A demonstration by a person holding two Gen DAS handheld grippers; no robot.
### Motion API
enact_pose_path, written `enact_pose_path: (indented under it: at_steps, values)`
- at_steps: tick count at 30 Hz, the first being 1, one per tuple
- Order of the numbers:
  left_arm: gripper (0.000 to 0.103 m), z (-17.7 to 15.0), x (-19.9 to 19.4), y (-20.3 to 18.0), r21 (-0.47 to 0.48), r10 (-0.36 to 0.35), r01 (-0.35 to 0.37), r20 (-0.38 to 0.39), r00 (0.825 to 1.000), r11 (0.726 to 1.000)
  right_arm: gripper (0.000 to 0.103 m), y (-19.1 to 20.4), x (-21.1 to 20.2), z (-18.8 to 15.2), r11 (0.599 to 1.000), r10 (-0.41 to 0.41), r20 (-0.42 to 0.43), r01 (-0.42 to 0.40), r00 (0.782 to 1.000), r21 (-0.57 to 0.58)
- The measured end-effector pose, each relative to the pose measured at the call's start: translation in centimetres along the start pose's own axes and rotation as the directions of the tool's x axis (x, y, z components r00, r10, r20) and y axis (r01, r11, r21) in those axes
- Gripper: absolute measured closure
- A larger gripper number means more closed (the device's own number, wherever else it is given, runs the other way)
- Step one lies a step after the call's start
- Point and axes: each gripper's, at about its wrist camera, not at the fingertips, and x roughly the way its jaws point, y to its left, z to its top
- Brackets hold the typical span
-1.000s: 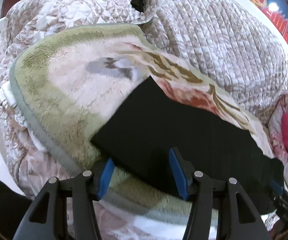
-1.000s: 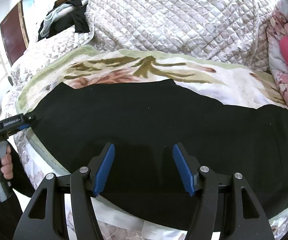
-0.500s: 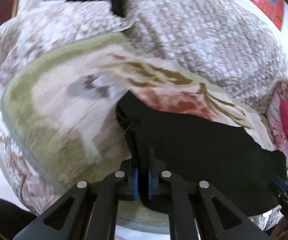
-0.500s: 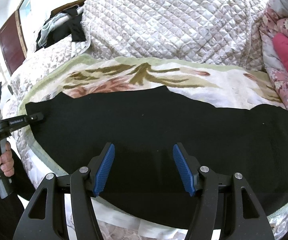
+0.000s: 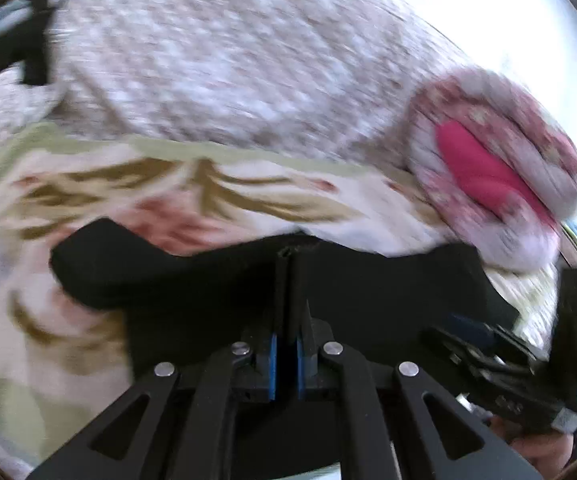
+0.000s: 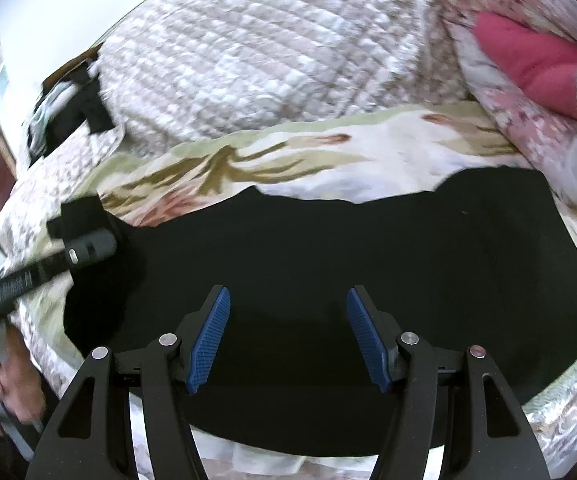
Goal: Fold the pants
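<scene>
Item under inspection: one pair of black pants (image 6: 348, 256), plain, matte fabric, no visible pattern or trim. The garment lies spread lengthwise across a bed, resting on a floral blanket (image 6: 388, 152) with a pale green border. Most of it is flat; its far edge runs unevenly, with a shallow notch toward one end. One end is lifted and bunched, clamped between the closed fingers of the left gripper (image 5: 287, 280), the fabric (image 5: 192, 280) rising in a fold from that point. The near edge hangs over the bed's side.
</scene>
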Motion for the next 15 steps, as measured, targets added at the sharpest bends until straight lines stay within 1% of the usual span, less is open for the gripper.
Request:
enact_pose_path:
  at_steps: [2,5,6,8,10,11,12,13,14,15]
  values:
    - [0.095,-1.1,1.6,-1.7,0.029,-0.048,0.05,-0.05,0.998,0.998,0.042,-0.9,0.0,0.1,0.999,-0.016,-0.007,0.016,1.0,0.029]
    - [0.095,-3.0,3.6,-2.8,0.042,-0.1,0.107,-0.142,0.985,0.993,0.042,-1.8,0.1,0.0,0.997,-0.011,-0.023,0.013,1.0,0.07]
    - [0.095,-3.6,3.9,-3.0,0.049,-0.098,0.107,-0.158,0.983,0.993,0.042,-2.0,0.2,0.0,0.997,-0.007,-0.026,0.009,1.0,0.082]
    - [0.095,-4.0,3.8,-2.9,0.053,-0.103,0.113,-0.165,0.981,0.992,0.042,-2.1,0.2,0.0,0.996,-0.005,-0.028,0.007,1.0,0.088]
    - [0.093,-3.9,3.5,-2.5,0.023,-0.142,0.149,-0.175,0.974,0.989,0.042,-2.0,0.2,0.0,0.996,0.0,-0.026,0.002,1.0,0.088]
    - [0.09,-3.8,3.4,-2.5,0.014,-0.157,0.162,-0.18,0.971,0.987,0.042,-1.9,0.2,0.0,0.996,0.003,-0.025,-0.001,1.0,0.086]
    - [0.085,-3.6,3.0,-2.4,0.008,-0.179,0.184,-0.184,0.967,0.983,0.042,-1.9,0.3,0.0,0.996,0.006,-0.025,-0.004,1.0,0.084]
    - [0.08,-3.5,2.5,-2.4,0.009,-0.202,0.206,-0.177,0.963,0.978,0.042,-1.8,0.3,0.0,0.996,0.008,-0.022,-0.006,1.0,0.085]
    - [0.077,-3.4,1.9,-2.3,0.013,-0.217,0.222,-0.163,0.962,0.975,0.042,-1.8,0.3,0.0,0.996,0.012,-0.02,-0.01,1.0,0.086]
    - [0.071,-3.3,1.2,-2.2,0.017,-0.23,0.235,-0.145,0.962,0.972,0.042,-1.8,0.3,0.0,0.996,0.015,-0.019,-0.013,1.0,0.087]
